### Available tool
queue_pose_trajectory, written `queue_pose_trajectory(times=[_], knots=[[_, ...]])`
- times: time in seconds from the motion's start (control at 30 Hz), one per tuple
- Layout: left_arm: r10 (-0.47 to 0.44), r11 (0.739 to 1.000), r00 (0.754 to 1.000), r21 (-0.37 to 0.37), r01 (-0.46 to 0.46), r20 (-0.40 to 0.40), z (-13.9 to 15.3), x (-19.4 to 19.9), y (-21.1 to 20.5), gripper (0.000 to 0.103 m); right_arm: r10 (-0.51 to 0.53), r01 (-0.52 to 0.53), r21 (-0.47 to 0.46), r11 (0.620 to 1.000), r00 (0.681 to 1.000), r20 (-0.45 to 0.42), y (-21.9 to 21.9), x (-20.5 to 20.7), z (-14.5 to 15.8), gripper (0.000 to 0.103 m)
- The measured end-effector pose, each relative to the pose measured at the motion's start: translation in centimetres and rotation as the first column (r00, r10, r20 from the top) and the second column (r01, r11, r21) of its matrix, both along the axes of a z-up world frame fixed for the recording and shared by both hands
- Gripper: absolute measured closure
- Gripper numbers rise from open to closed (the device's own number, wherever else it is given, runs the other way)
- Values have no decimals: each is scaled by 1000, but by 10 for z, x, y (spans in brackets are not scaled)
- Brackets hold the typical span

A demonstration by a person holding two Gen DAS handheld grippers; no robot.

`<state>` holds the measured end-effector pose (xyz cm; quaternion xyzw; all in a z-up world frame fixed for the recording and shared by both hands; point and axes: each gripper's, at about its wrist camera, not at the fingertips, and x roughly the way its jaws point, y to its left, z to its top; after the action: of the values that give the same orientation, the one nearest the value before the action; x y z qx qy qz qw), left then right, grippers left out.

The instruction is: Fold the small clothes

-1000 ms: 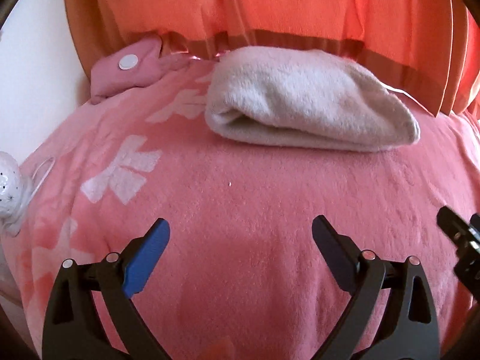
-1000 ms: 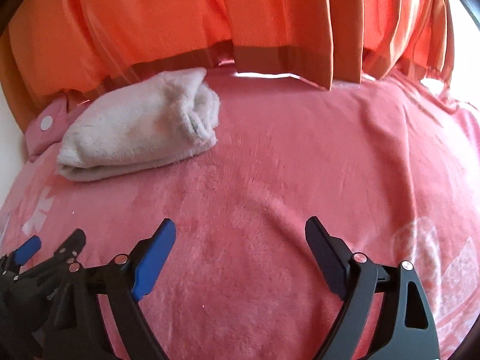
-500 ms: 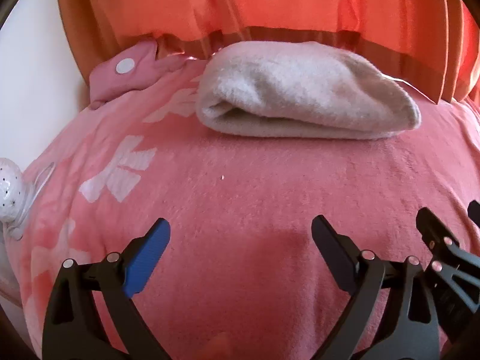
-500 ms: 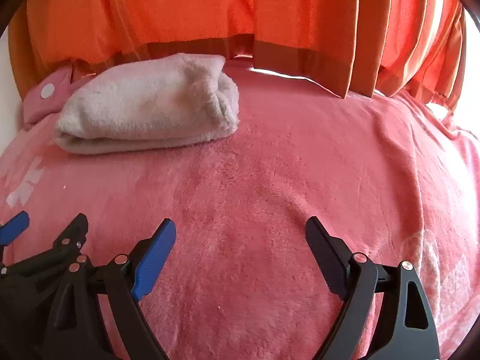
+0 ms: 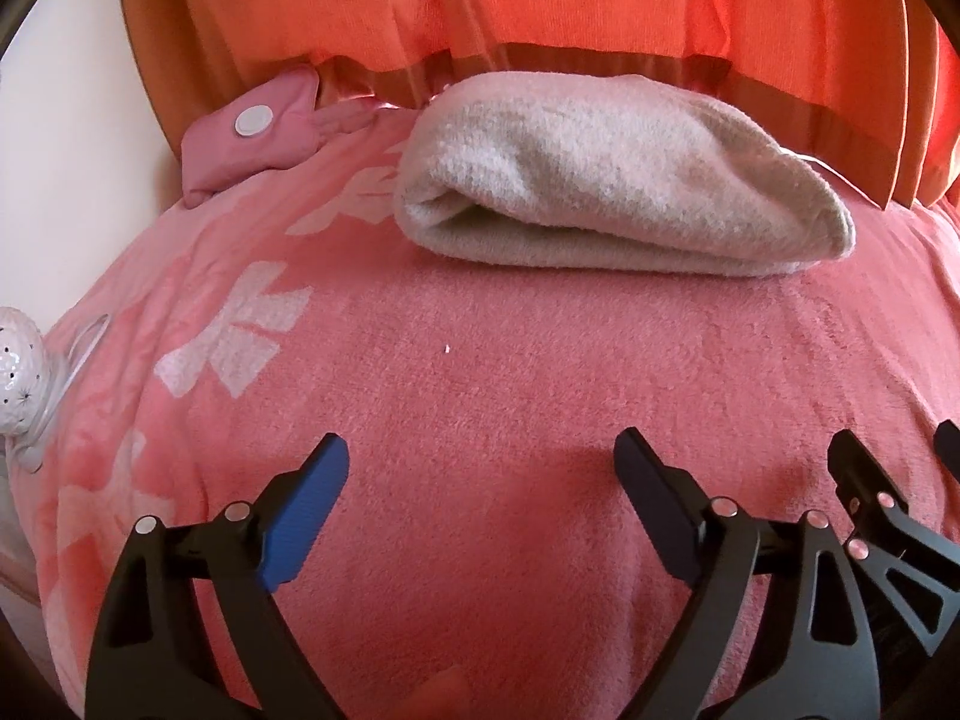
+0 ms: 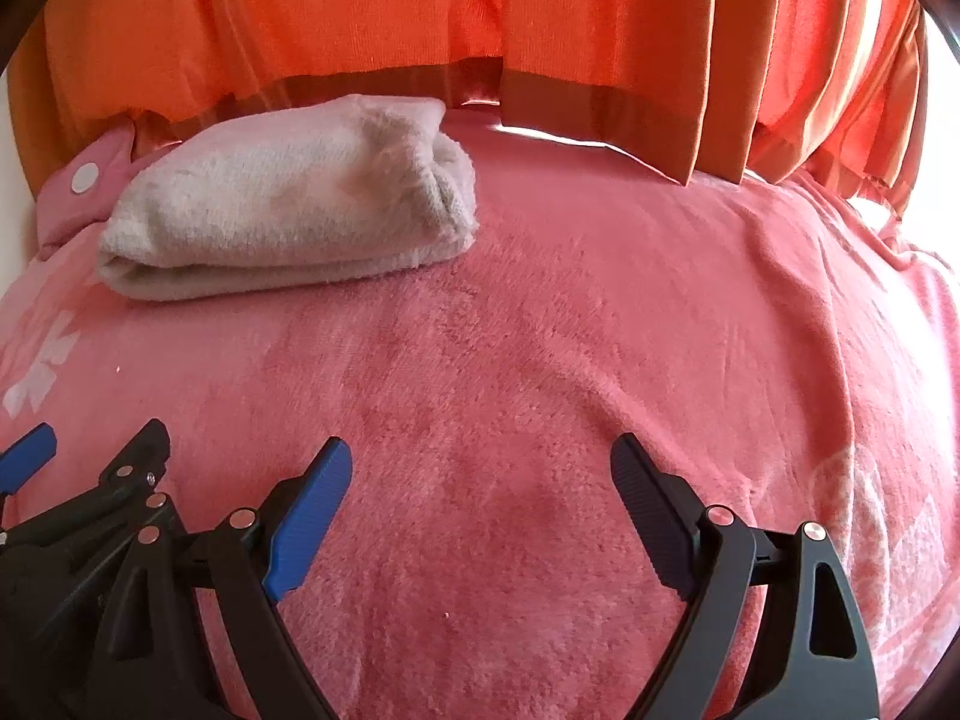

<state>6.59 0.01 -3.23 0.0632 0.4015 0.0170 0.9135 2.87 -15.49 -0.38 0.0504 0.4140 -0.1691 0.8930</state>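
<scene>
Folded cream garment (image 5: 618,192) (image 6: 288,204) lying on pink blanket (image 5: 510,372) (image 6: 570,330), at far edge, right under hem of orange curtain (image 5: 540,12) (image 6: 420,6). Layers stacked, fold opening facing near-left in left wrist view; rounded bunched end at its right in right wrist view.

Left gripper (image 5: 483,468): jaws wide apart, nothing between, low over blanket on near side of garment, well apart from it. Blue pad (image 5: 306,510) on one finger, black on other.

Right gripper (image 6: 480,468): jaws also spread, holding nothing, near side of garment & off to its right, not touching.

Grippers close side by side; each showing at edge of other's view.

Pink pouch w/ white snap (image 5: 255,129) (image 6: 84,177) just left of garment, against curtain. White speckled object (image 5: 18,372) w/ cord far left of garment, at blanket edge. Pale flower prints (image 5: 240,330) on blanket left of garment.
</scene>
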Motion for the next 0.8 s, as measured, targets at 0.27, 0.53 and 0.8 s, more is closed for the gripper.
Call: queue_pose_trajectory(times=[0.27, 0.53, 0.8], knots=[[12, 1000, 1000, 5, -12, -7, -1, 3, 2, 17, -2, 2, -8, 1000, 1000, -18, 4, 2, -3, 17], [13, 1000, 1000, 6, -13, -7, -1, 2, 1, 18, -3, 3, -9, 1000, 1000, -23, 4, 3, -3, 17], [11, 1000, 1000, 6, -11, -8, -1, 1, 1, 20, -7, 7, -10, 1000, 1000, -25, 5, 3, -3, 17]])
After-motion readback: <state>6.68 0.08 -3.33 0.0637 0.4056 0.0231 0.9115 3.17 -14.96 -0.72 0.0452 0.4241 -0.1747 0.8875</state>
